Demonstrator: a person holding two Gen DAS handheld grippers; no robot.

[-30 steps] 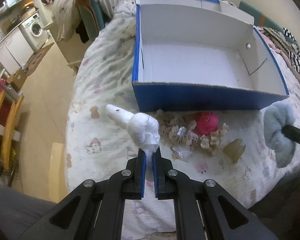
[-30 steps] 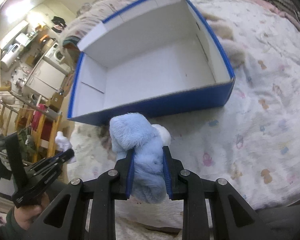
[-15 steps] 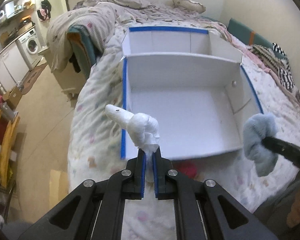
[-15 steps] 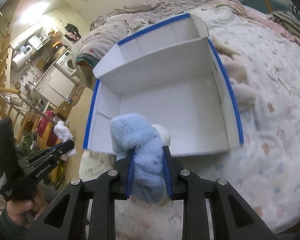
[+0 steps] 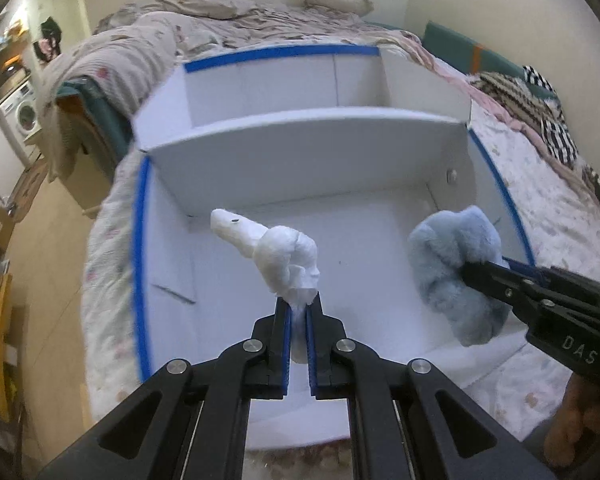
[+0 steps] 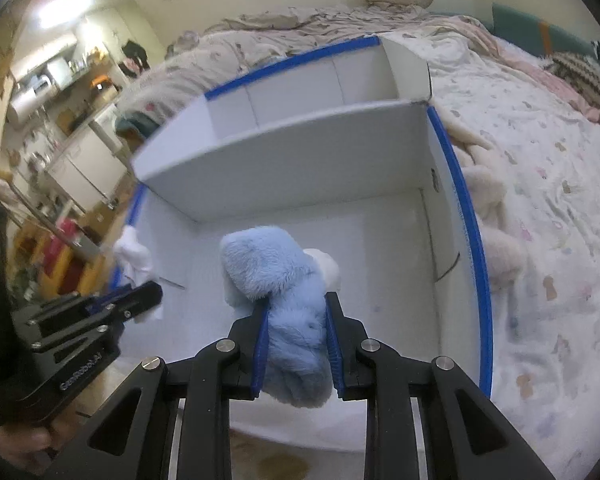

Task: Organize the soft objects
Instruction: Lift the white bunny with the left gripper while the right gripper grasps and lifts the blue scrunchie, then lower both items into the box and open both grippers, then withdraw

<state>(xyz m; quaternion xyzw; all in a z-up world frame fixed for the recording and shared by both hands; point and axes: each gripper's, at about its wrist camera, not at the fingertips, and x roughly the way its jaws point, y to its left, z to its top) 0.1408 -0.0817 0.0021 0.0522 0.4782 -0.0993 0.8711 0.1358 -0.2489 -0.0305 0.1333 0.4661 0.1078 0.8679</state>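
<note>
Soft toys, two of them, hang above the open box (image 5: 380,160), one in each claw. The left claw (image 5: 299,316) is nearly closed, its blue-lined fingers (image 5: 284,344) pinching a thin fold at the bottom of the white soft toy (image 5: 276,254). That toy stands up from the pinch and leans toward the left of the left wrist view, with a rounded snout-like end bearing one small dark dot. It sits over the floor of the box's large near compartment, not touching it as far as can be told.

The right claw (image 6: 296,340) is narrowly parted and clamped on the blue plush toy (image 6: 276,280), whose fur bulges out above and below the pads. A small white patch of the same toy shows just behind its blue top. In the left wrist view this plush toy (image 5: 456,268) hangs on the right side of the same large compartment, near the right wall, with the right claw (image 5: 484,272) reaching in from the right edge.

One box is in view, white inside with blue edging, lying on a bed (image 6: 540,208) covered by a pale printed sheet. A single white divider splits the box into two compartments: one large near, one narrow far. Both look bare. A cream fluffy thing (image 6: 488,200) lies on the sheet, touching the outside of the box's right wall. One person's hand (image 6: 24,446) grips the handle of the left claw (image 6: 140,292).
</note>
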